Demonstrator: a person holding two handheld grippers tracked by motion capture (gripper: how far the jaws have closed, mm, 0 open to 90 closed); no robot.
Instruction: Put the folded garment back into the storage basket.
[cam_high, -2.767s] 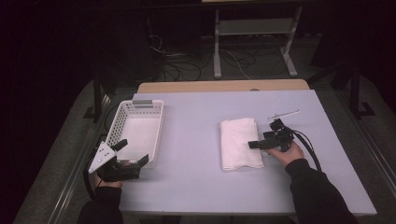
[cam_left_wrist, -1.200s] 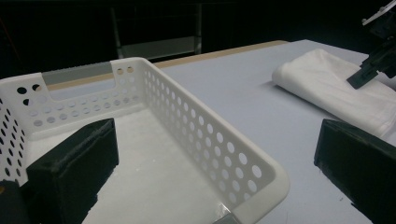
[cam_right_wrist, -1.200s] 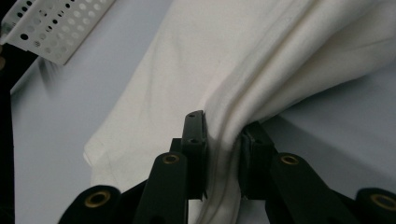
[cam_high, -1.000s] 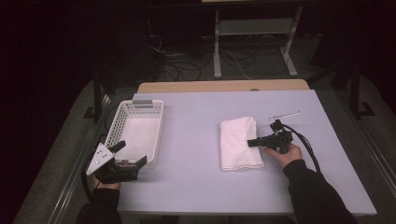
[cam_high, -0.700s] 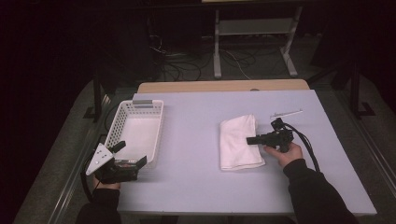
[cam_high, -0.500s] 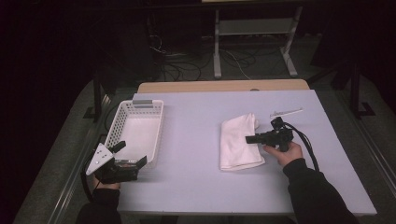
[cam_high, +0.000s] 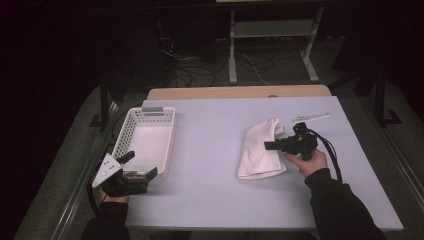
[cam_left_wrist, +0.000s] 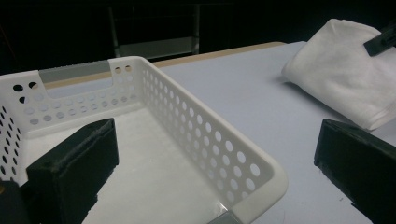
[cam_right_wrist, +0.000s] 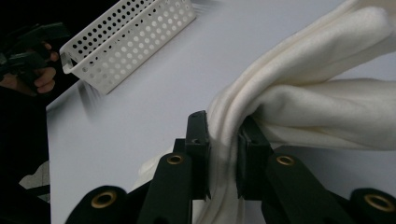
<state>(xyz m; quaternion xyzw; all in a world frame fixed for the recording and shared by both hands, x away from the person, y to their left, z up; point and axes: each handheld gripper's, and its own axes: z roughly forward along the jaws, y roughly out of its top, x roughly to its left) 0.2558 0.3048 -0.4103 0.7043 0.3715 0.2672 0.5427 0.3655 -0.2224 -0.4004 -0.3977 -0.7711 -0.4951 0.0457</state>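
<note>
Around you the room is dark, with cables on the floor and a metal stand (cam_high: 272, 37) behind the pale lilac table (cam_high: 210, 150), whose far edge shows a strip of wood. On your left side of it stands the white perforated basket (cam_high: 145, 137), with nothing in it. Right of centre lies the folded white towel (cam_high: 257, 150), its near-right edge lifted off the surface where you have it pinched.

Your right gripper (cam_high: 272, 145) has its jaws clamped tight on that edge of the towel; from above you see just the black body at the cloth, while the right gripper view shows several layers of fabric squeezed between the two pads (cam_right_wrist: 200, 140) and bunched above them.

Your left gripper (cam_high: 142, 167) rests at the basket's near end, jaws wide apart and holding nothing. The left gripper view shows one jaw inside the basket (cam_left_wrist: 196, 135) and one outside its wall.
</note>
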